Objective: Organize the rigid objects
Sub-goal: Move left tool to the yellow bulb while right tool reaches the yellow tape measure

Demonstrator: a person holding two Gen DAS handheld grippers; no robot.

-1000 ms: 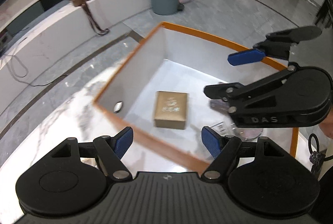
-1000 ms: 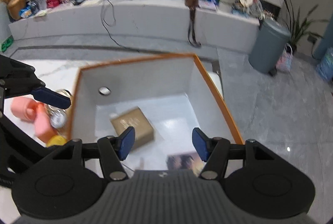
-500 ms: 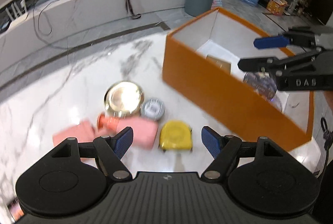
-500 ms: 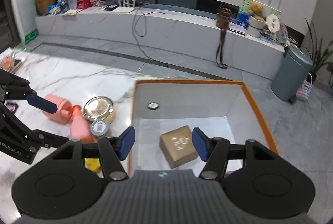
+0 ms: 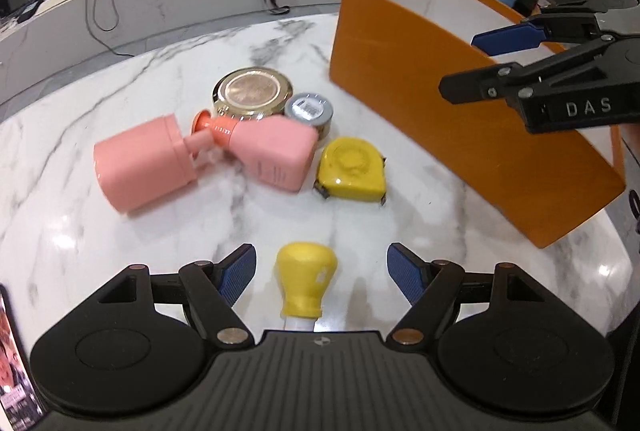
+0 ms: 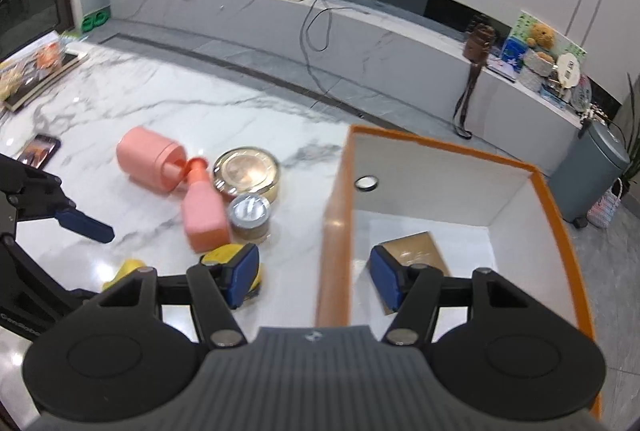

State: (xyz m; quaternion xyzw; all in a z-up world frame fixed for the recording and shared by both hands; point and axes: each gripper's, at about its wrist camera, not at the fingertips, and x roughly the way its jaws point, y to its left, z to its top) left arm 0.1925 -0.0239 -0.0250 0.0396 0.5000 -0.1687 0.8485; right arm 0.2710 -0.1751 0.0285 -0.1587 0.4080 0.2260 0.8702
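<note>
My yellow-capped bottle lies on the marble table, between the spread fingers of my left gripper — released, nothing clasped. Beyond it sit a yellow tape measure, a pink bottle, a pink cylinder, a gold tin and a small silver tin. My right gripper hangs unclenched and empty across the orange box wall — a gold carton lies inside.
</note>
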